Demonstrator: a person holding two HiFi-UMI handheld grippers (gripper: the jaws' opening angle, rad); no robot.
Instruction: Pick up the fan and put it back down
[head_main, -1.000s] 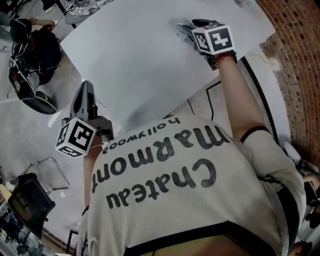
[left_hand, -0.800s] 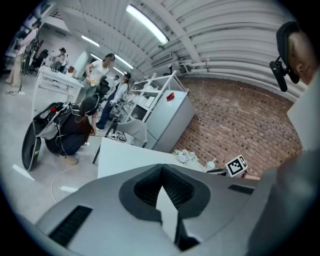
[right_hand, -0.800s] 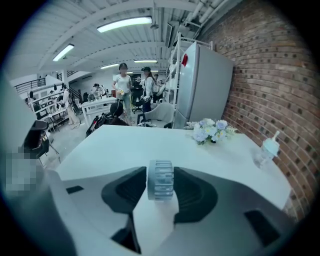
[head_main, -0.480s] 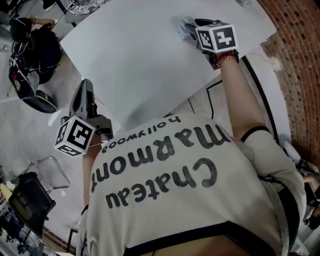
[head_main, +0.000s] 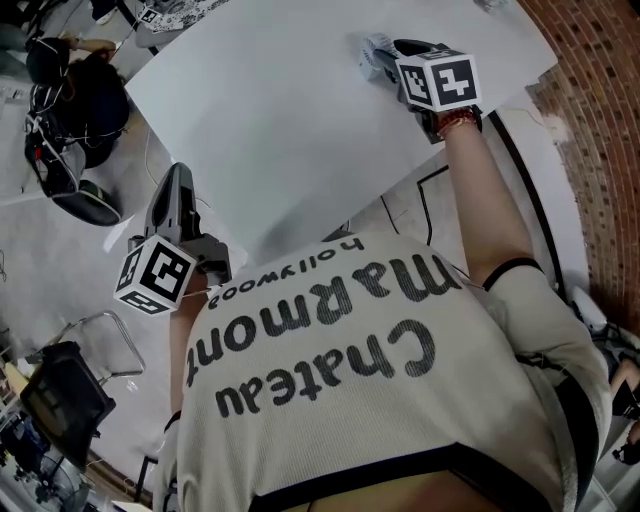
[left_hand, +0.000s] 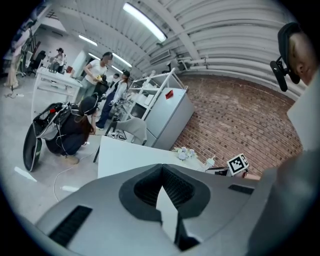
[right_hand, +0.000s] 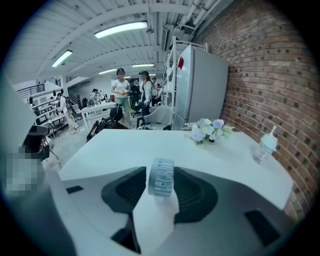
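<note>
The fan (right_hand: 161, 178) is small, white and round, and I see it edge-on between the jaws in the right gripper view. My right gripper (right_hand: 161, 184) is shut on it, one pad against each side, just above the white table (right_hand: 115, 150). In the head view the fan (head_main: 376, 50) peeks out to the left of the right gripper (head_main: 390, 58), far up the table (head_main: 270, 110). My left gripper (head_main: 173, 188) hangs off the table's near-left edge, over the floor. It is shut with nothing in it, its tips (left_hand: 162, 169) meeting.
A bunch of flowers (right_hand: 207, 130) and a lidded plastic cup with a straw (right_hand: 265, 146) stand at the table's far end. A fridge (right_hand: 200, 85) and a brick wall (head_main: 600, 120) lie to the right. A crouching person with bags (head_main: 70, 100) is at the left, a chair (head_main: 60, 400) nearer.
</note>
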